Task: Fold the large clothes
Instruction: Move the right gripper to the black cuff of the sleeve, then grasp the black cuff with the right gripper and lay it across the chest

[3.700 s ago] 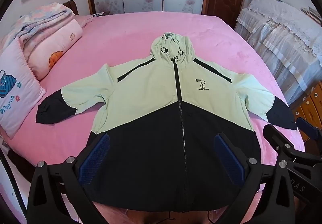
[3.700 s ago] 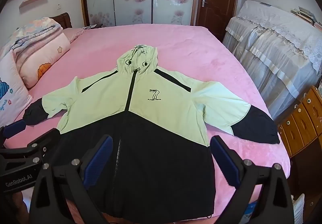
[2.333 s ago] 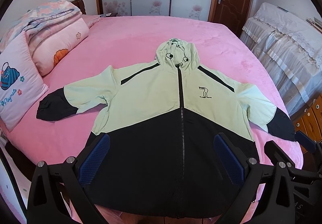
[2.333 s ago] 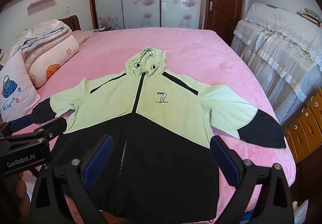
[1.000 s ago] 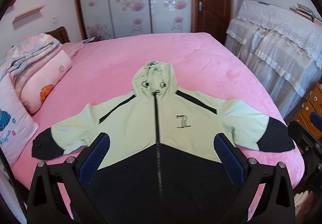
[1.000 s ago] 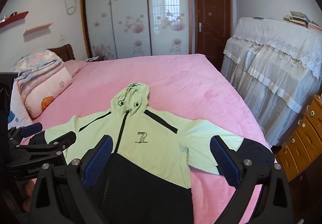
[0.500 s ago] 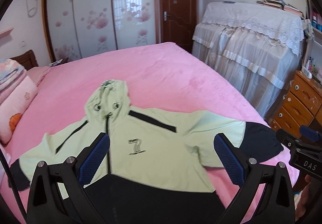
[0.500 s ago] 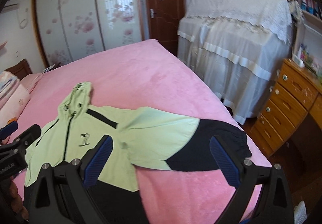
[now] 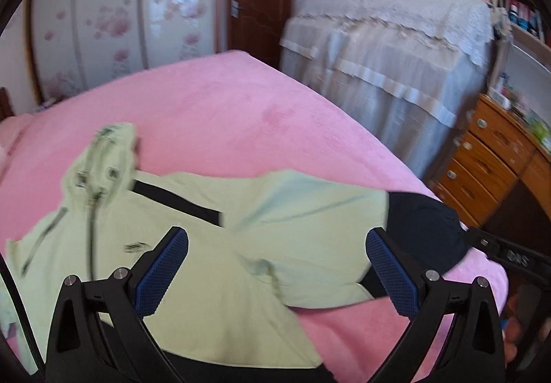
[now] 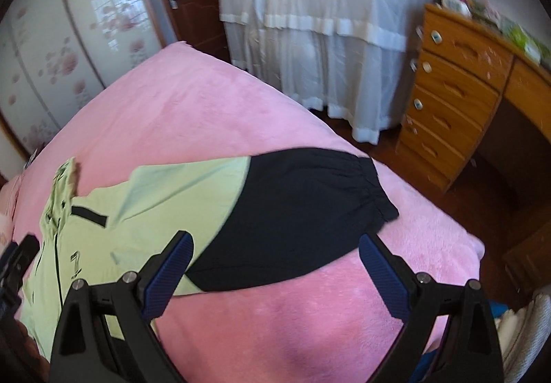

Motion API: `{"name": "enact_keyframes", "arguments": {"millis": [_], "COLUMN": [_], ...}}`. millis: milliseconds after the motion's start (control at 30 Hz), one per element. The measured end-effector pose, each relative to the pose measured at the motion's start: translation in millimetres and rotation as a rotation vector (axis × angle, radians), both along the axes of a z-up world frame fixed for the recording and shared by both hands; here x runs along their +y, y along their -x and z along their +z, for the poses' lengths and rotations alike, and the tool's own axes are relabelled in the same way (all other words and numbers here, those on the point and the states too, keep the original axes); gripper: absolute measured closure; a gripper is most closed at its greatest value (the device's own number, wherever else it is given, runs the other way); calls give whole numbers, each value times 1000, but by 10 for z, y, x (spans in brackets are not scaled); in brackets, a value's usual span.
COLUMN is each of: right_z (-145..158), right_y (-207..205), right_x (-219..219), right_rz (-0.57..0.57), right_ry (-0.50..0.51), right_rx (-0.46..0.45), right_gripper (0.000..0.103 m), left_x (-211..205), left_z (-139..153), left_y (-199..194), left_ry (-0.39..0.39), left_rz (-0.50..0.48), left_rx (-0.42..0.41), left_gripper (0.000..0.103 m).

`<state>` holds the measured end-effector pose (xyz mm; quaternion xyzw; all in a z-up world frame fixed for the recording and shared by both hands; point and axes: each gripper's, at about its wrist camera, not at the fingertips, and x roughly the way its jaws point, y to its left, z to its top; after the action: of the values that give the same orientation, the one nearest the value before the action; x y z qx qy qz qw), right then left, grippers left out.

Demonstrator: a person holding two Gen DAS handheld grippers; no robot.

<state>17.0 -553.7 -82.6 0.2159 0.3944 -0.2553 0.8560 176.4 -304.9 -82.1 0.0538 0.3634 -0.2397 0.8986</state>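
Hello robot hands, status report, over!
Both tongs open, left and right, holding nothing. Jacket flat on pink bed, unfolded; black cuff ahead of right tongs. Nothing blocking.

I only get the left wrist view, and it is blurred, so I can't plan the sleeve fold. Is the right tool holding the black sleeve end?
Observer: No. The right tool is open with nothing gripped; the black sleeve end lies flat in front of it.
Operator: Does the cuff hang over the edge?
Observer: No. The gathered cuff rests wholly on the bed, near its corner.
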Motion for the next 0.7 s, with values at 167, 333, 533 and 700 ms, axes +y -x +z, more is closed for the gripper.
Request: {"name": "enact_keyframes", "arguments": {"millis": [167,333,533,700], "right_z": [-468,-870,-1006,-985], "right_y": [85,156,27,-123], "right_x": [-589,-942,-1036,-1040], "right_rz": [-165,-275,-312,-309], "right_ry": [-189,-335,-345,-266], "right_rx": [28,9,-21,28], "right_gripper": [17,17,21,83], "left_x": [-271,-487,-751,-907], "left_z": [-333,-671,-992,-1145], "left_y": [-125,-339,-462,-501], "left_ry": [7,41,18,-66], "left_rz": [-76,-81,-67,-55], "left_rx": [41,110,169,199], "left_gripper": [0,0,3,32]}}
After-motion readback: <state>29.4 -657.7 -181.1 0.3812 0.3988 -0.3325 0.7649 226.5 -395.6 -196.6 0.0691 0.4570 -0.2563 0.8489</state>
